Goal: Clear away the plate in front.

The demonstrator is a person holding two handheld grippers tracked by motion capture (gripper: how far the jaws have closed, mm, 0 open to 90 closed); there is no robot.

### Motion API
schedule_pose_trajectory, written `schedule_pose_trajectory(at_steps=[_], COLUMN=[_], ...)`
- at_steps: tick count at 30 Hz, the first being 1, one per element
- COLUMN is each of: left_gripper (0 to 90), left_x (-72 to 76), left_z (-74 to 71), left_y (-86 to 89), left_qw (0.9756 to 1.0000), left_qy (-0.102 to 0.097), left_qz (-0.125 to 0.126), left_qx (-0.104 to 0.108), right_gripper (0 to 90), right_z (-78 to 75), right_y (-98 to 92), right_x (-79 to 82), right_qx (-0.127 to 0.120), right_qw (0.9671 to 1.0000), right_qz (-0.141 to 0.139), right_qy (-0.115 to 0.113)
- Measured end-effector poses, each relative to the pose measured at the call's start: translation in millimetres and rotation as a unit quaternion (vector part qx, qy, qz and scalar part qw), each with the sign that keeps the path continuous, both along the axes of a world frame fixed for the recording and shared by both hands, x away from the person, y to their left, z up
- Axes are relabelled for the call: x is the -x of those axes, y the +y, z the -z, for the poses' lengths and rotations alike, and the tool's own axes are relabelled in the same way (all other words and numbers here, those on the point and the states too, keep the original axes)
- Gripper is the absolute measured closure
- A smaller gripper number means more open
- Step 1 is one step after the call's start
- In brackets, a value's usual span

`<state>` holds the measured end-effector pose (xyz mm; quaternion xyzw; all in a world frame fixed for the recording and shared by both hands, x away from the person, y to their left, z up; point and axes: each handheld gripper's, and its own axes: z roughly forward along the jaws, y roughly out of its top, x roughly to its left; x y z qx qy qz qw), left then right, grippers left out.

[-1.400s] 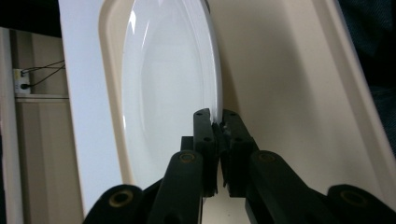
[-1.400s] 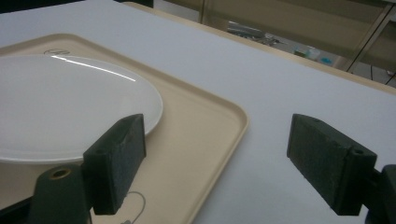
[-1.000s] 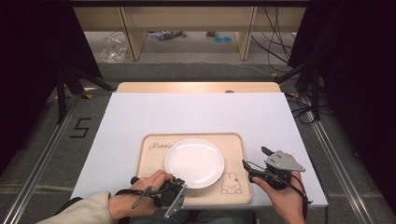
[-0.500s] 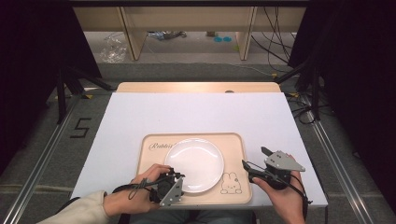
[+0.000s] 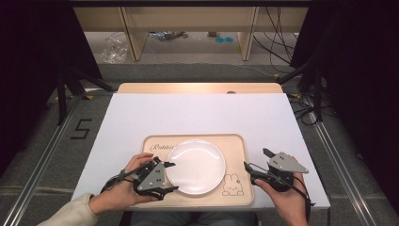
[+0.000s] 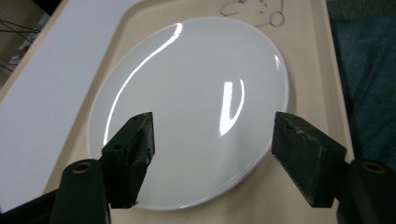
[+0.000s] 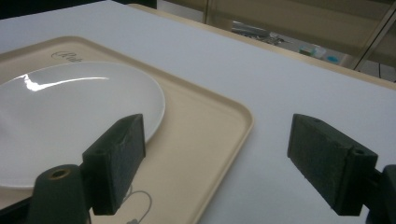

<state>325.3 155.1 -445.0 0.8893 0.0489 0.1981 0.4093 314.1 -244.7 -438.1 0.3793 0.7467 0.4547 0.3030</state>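
Plate [image 5: 196, 165] inside tray [image 5: 240, 197] rim

A big white board [image 5: 202, 117] lay on a light wooden table [image 5: 200, 87], with grey carpet floor [image 5: 197, 73] behind it. Pale wooden shelf legs [image 5: 132, 40] stood farther back, near a crumpled clear plastic bag [image 5: 112, 49] and some black cables [image 5: 277, 33]. Dark curtains [image 5: 33, 42] hung at both sides, and a black number five [image 5: 81, 128] was marked on the floor.

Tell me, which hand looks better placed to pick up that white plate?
Probably the left. The left gripper sits at the white plate, jaws just opened astride its rim, nothing gripped. The right gripper waits open beyond the tray edge.
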Motion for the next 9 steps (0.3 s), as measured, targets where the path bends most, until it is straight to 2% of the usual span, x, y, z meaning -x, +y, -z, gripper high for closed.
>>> schedule_pose_trajectory(at_steps=[2, 3, 4, 5, 7, 9], left_gripper=[24.1, 23.7, 23.5, 22.7, 22.7, 22.8], left_x=[-4.6, -6.2, -8.5, -11.3, -16.2, -19.0], left_z=[0.7, 2.2, 3.7, 3.3, 2.6, 2.8], left_y=[9.1, 11.4, 14.7, 16.4, 19.0, 20.0], left_qw=[0.9999, 0.9996, 0.9989, 0.9988, 0.9969, 0.9956], left_qy=[-0.004, 0.002, 0.015, 0.014, 0.031, 0.035], left_qz=[-0.014, -0.021, -0.036, -0.038, -0.052, -0.059], left_qx=[0.008, 0.018, 0.027, 0.029, 0.051, 0.064], right_gripper=[20.1, 20.1, 20.0, 19.8, 19.5, 19.1], right_z=[-0.6, -0.4, -0.5, -0.4, -1.0, -0.9], right_y=[0.6, 0.7, 1.2, 2.8, 2.7, 3.2], right_x=[1.4, 1.0, 1.3, 2.2, 2.1, 2.3], right_qx=[-0.001, 0.003, 0.001, -0.003, 0.003, 0.003], right_qw=[1.0, 1.0, 1.0, 1.0, 1.0, 0.9999], right_qz=[-0.001, -0.002, -0.003, -0.003, -0.008, -0.01], right_qy=[0.006, -0.002, -0.001, 0.005, -0.002, -0.003])
